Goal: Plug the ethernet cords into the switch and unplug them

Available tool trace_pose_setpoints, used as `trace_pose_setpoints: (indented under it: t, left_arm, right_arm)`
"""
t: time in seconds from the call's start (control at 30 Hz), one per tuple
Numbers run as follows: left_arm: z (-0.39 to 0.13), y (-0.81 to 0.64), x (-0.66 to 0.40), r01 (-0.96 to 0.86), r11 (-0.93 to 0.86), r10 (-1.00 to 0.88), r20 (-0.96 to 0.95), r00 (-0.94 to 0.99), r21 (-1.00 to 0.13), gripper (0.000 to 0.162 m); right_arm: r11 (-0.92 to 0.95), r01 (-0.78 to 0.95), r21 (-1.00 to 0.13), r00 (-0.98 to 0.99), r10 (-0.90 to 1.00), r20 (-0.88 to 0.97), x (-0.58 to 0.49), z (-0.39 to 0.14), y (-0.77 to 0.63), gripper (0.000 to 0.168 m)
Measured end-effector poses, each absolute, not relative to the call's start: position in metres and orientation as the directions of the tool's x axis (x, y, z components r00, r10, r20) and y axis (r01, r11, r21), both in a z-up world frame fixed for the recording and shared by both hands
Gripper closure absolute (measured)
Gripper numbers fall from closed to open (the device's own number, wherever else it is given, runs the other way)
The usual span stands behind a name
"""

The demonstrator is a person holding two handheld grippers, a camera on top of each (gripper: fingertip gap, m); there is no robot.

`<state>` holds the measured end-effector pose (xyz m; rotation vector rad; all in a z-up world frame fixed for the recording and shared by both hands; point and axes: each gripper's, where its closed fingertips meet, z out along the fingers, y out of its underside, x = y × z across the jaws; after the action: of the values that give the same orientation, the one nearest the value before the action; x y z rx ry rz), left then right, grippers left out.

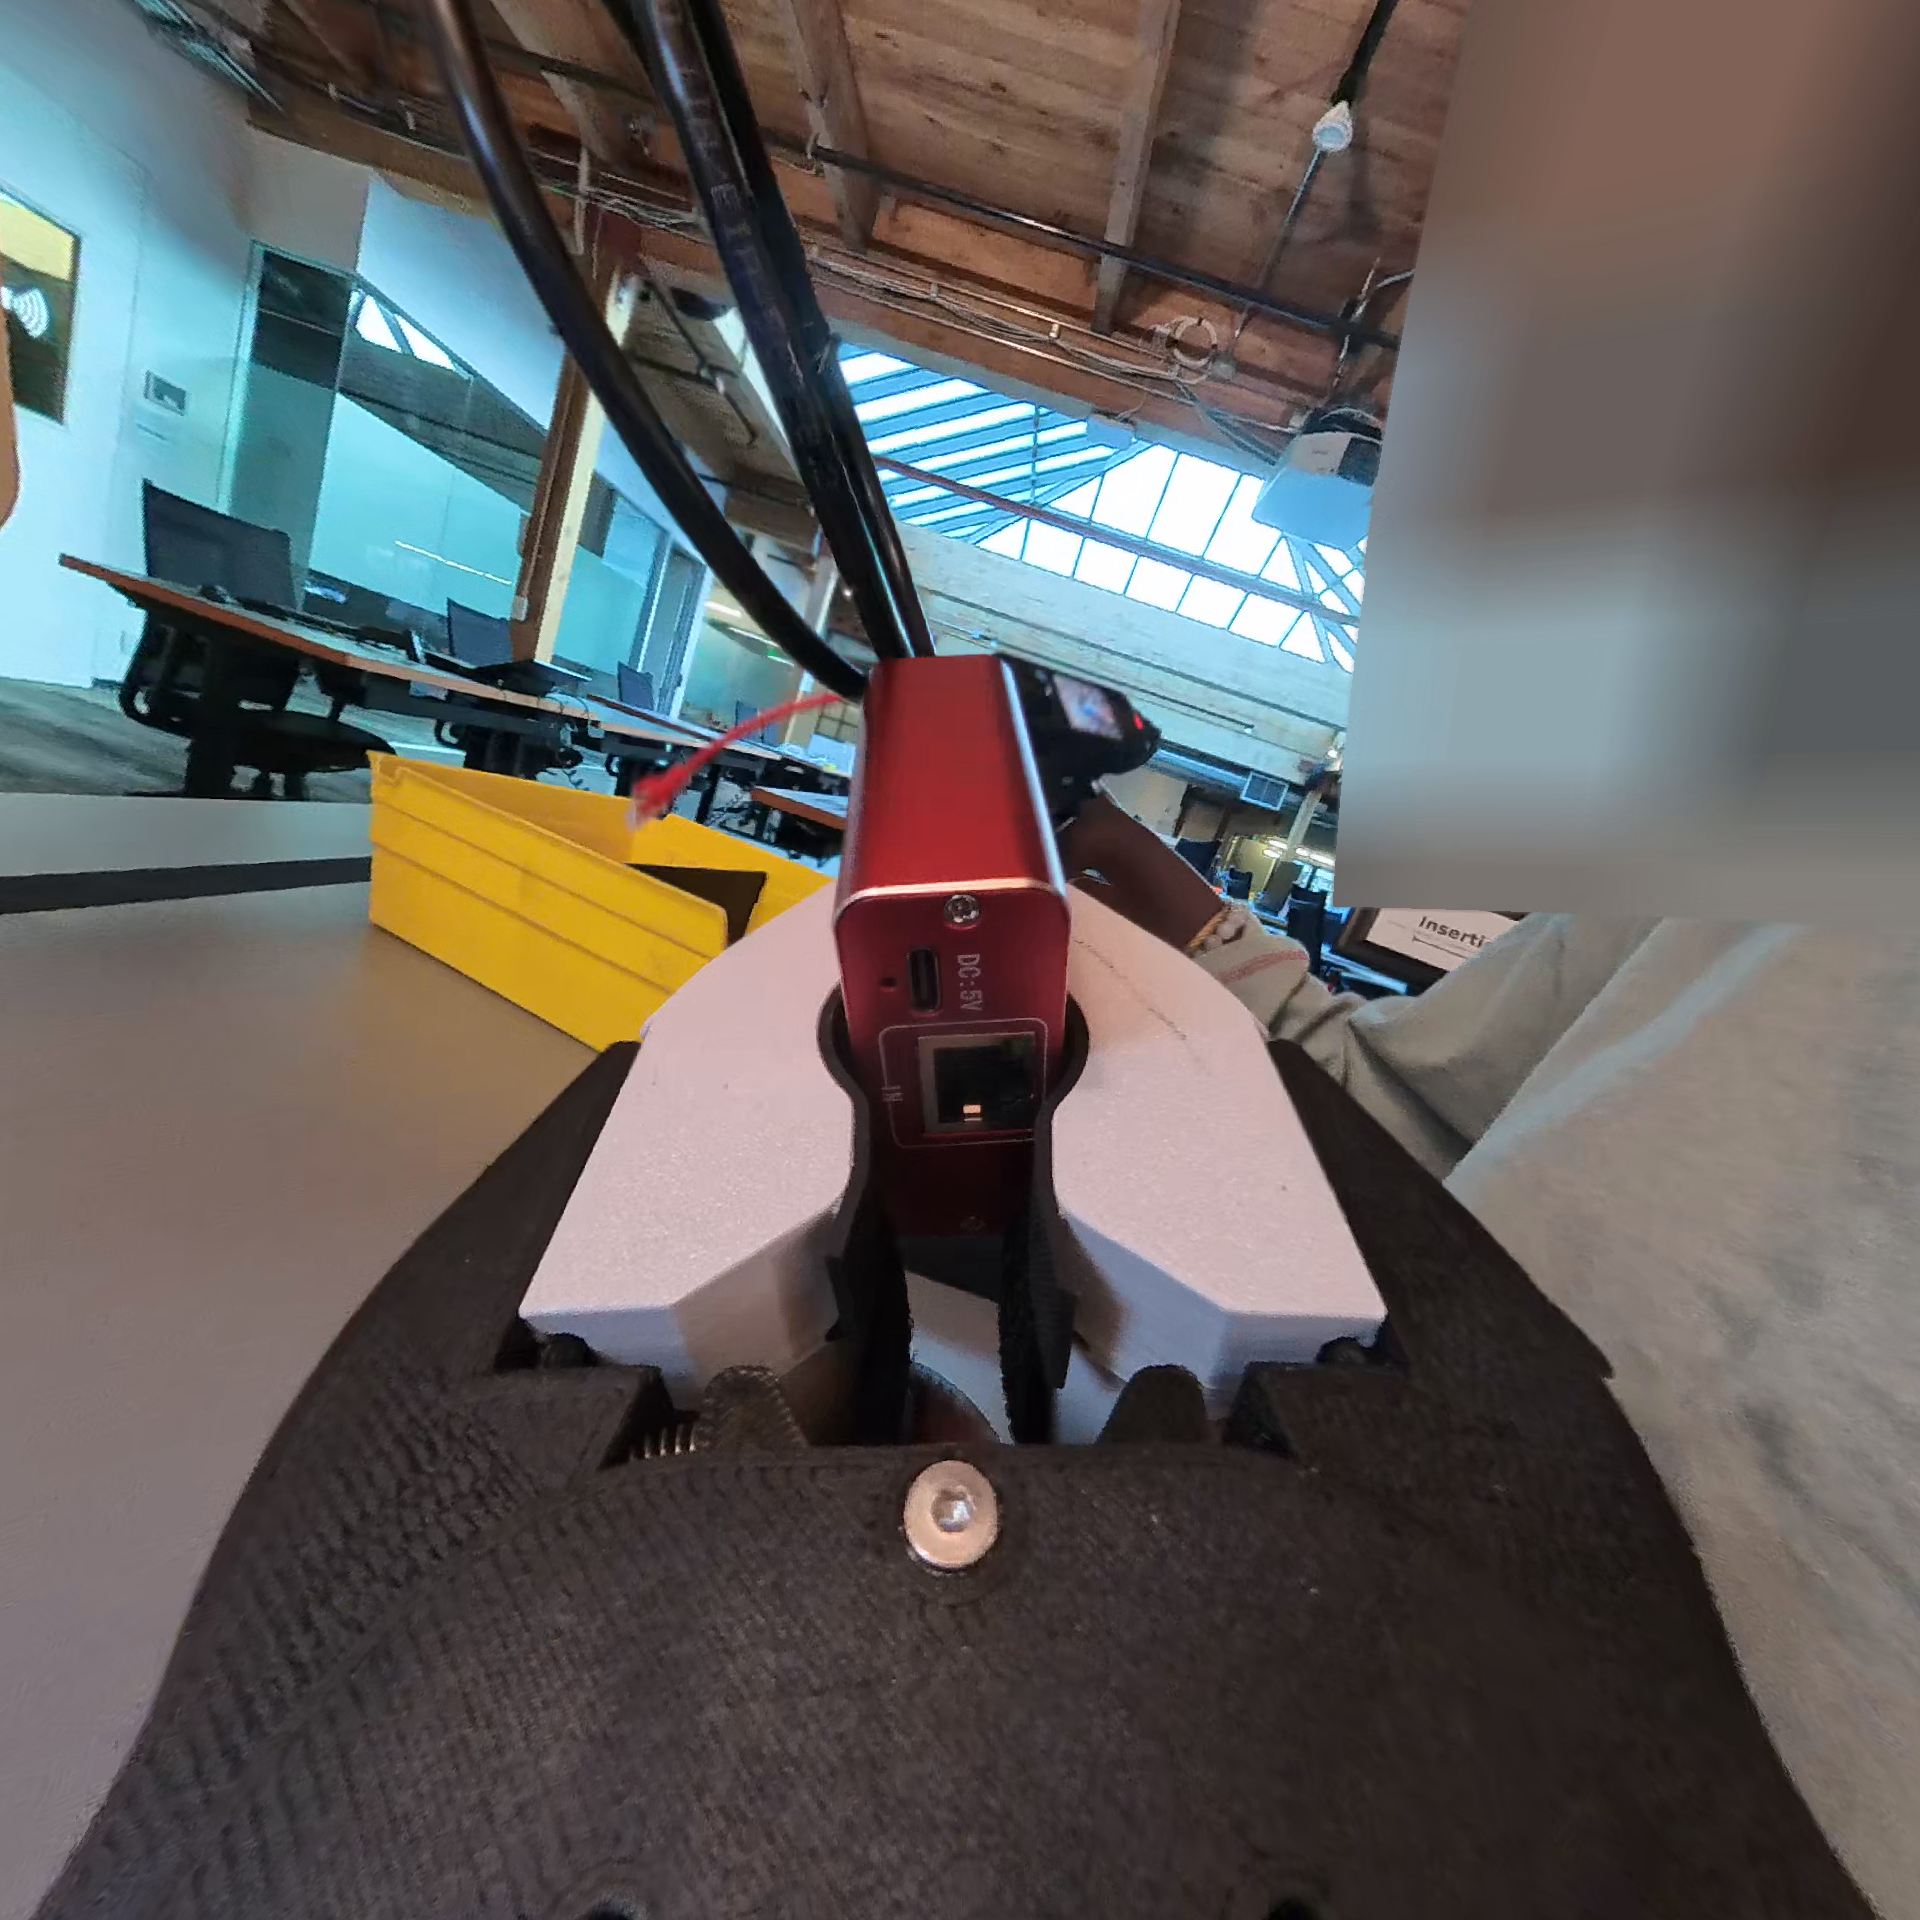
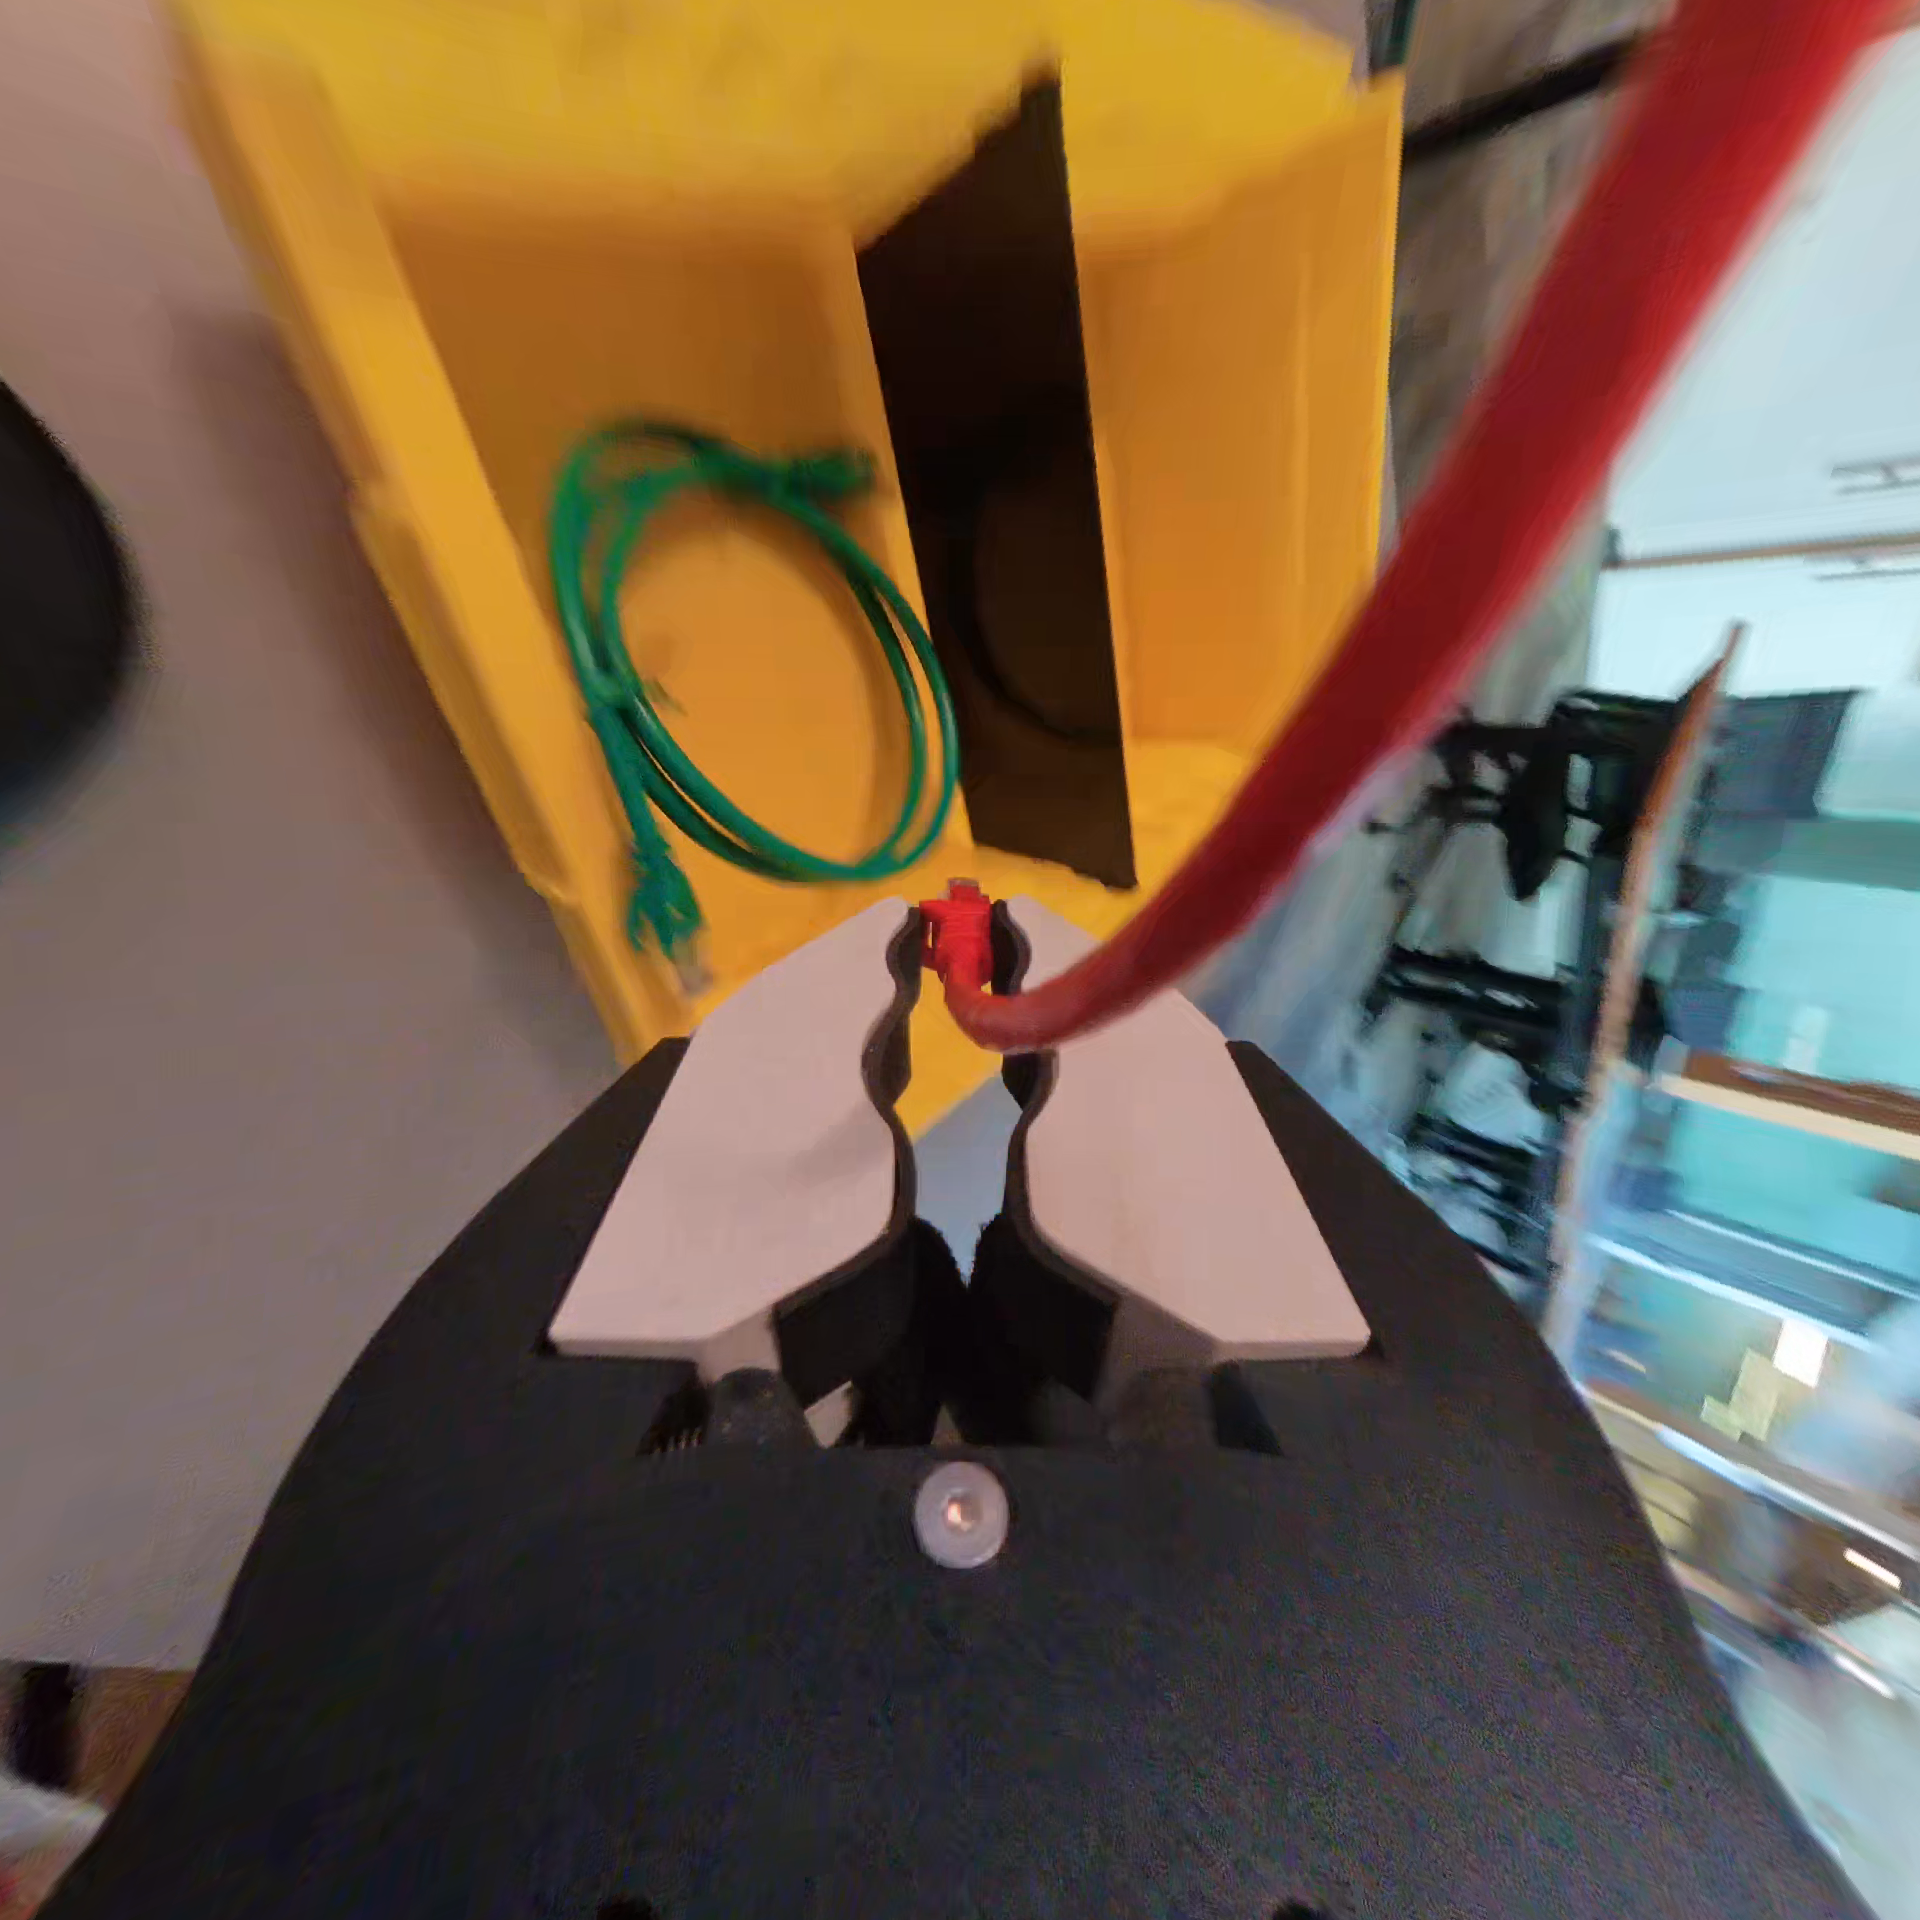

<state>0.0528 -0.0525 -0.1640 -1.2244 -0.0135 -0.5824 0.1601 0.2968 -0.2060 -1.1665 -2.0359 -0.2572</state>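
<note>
In the left wrist view my left gripper (image 1: 954,997) is shut on a red metal switch (image 1: 940,790) and holds it upright between its white fingers (image 1: 727,1122). An empty port and a small socket face the camera. Black cords (image 1: 727,312) rise from the switch's far end. A red cord (image 1: 748,732) with a plug on its end hangs in the air just left of the switch. In the right wrist view my right gripper (image 2: 958,925) is shut on a red ethernet plug (image 2: 954,930). Its red cord (image 2: 1455,520) sweeps up to the right. This view is blurred.
A yellow bin (image 1: 520,894) stands on the grey table (image 1: 208,1143). In the right wrist view the bin (image 2: 468,520) holds a coiled green cord (image 2: 727,644) and a black divider (image 2: 997,520). A person's sleeve (image 1: 1662,1195) fills the right side of the left wrist view.
</note>
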Motion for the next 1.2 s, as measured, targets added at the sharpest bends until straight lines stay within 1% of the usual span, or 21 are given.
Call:
trace_pose_setpoints:
  t: [0.13, 0.2, 0.3, 0.37, 0.43, 0.47, 0.5, 0.57, 0.67, 0.73, 0.77, 0.8, 0.83, 0.87, 0.9, 0.93, 0.97, 1.0, 1.03, 1.1, 1.2]
  left_arm:
    - [-0.169, -0.05, 0.054, 0.402, 0.188, -0.399, 0.305, 0.865, -0.896, 0.133]
    - [-0.172, -0.048, 0.054, 0.411, 0.17, -0.397, 0.32, 0.86, -0.896, 0.133]
    - [-0.173, -0.047, 0.056, 0.415, 0.158, -0.405, 0.325, 0.855, -0.896, 0.133]
    - [-0.175, -0.046, 0.056, 0.42, 0.151, -0.405, 0.332, 0.852, -0.895, 0.133]
    - [-0.177, -0.045, 0.055, 0.429, 0.143, -0.4, 0.344, 0.849, -0.892, 0.133]
    - [-0.178, -0.045, 0.054, 0.432, 0.139, -0.397, 0.349, 0.849, -0.891, 0.133]
    - [-0.179, -0.044, 0.054, 0.434, 0.137, -0.395, 0.353, 0.848, -0.89, 0.133]
    - [-0.179, -0.044, 0.053, 0.441, 0.134, -0.392, 0.362, 0.846, -0.887, 0.133]
    - [-0.181, -0.043, 0.051, 0.46, 0.13, -0.39, 0.381, 0.838, -0.878, 0.133]
    - [-0.181, -0.043, 0.05, 0.47, 0.13, -0.39, 0.391, 0.834, -0.873, 0.133]
    - [-0.181, -0.043, 0.049, 0.474, 0.129, -0.39, 0.395, 0.832, -0.871, 0.133]
    - [-0.181, -0.043, 0.049, 0.478, 0.127, -0.388, 0.4, 0.83, -0.869, 0.133]
    - [-0.181, -0.043, 0.048, 0.481, 0.128, -0.384, 0.404, 0.83, -0.867, 0.133]
    - [-0.181, -0.043, 0.047, 0.484, 0.13, -0.382, 0.407, 0.83, -0.865, 0.133]
    - [-0.181, -0.043, 0.046, 0.488, 0.131, -0.381, 0.41, 0.828, -0.863, 0.133]
    - [-0.181, -0.043, 0.046, 0.491, 0.132, -0.382, 0.413, 0.827, -0.861, 0.133]
    - [-0.181, -0.042, 0.046, 0.493, 0.133, -0.382, 0.415, 0.826, -0.86, 0.133]
    - [-0.181, -0.042, 0.046, 0.491, 0.133, -0.383, 0.413, 0.827, -0.861, 0.133]
    - [-0.181, -0.042, 0.047, 0.486, 0.134, -0.383, 0.407, 0.829, -0.864, 0.133]
    - [-0.182, -0.042, 0.05, 0.462, 0.136, -0.38, 0.384, 0.841, -0.876, 0.133]
    - [-0.184, -0.041, 0.055, 0.427, 0.127, -0.387, 0.352, 0.852, -0.895, 0.133]
  right_arm:
    - [0.551, 0.82, 0.154, -0.42, 0.396, 0.817, 0.176, -0.207, 0.338, 0.155]
    - [0.533, 0.81, 0.246, -0.458, 0.313, 0.832, 0.176, -0.211, 0.347, 0.155]
    - [0.528, 0.789, 0.313, -0.468, 0.188, 0.864, 0.161, -0.213, 0.353, 0.155]
    - [0.553, 0.777, 0.301, -0.466, 0.183, 0.866, 0.151, -0.221, 0.353, 0.152]
    - [0.567, 0.774, 0.283, -0.473, 0.221, 0.853, 0.146, -0.232, 0.353, 0.137]
    - [0.556, 0.783, 0.279, -0.476, 0.247, 0.844, 0.147, -0.235, 0.356, 0.125]
    - [0.54, 0.798, 0.268, -0.472, 0.282, 0.835, 0.15, -0.237, 0.359, 0.117]
    - [0.527, 0.823, 0.213, -0.451, 0.378, 0.809, 0.156, -0.239, 0.359, 0.106]
    - [0.526, 0.85, 0.037, -0.355, 0.518, 0.778, 0.161, -0.23, 0.355, 0.098]
    - [0.498, 0.856, -0.137, -0.24, 0.618, 0.749, 0.161, -0.216, 0.351, 0.091]
    - [0.475, 0.846, -0.242, -0.163, 0.662, 0.731, 0.159, -0.206, 0.35, 0.089]
    - [0.449, 0.809, -0.379, -0.046, 0.691, 0.722, 0.154, -0.189, 0.348, 0.092]
    - [0.422, 0.716, -0.556, 0.08, 0.741, 0.666, 0.145, -0.168, 0.339, 0.106]
    - [0.379, 0.545, -0.748, 0.144, 0.836, 0.529, 0.133, -0.147, 0.315, 0.117]
    - [0.29, 0.314, -0.904, 0.088, 0.939, 0.332, 0.12, -0.125, 0.278, 0.121]
    - [0.13, 0.093, -0.987, -0.053, 0.991, 0.125, 0.114, -0.103, 0.237, 0.126]
    - [-0.067, -0.042, -0.997, -0.213, 0.975, -0.056, 0.113, -0.086, 0.203, 0.126]
    - [-0.24, -0.073, -0.968, -0.355, 0.913, -0.2, 0.111, -0.081, 0.175, 0.121]
    - [-0.359, -0.031, -0.933, -0.468, 0.83, -0.304, 0.107, -0.087, 0.147, 0.115]
    - [-0.464, 0.111, -0.879, -0.61, 0.666, -0.428, 0.095, -0.114, 0.089, 0.114]
    - [-0.511, 0.32, -0.798, -0.687, 0.455, -0.567, 0.077, -0.156, 0.015, 0.112]
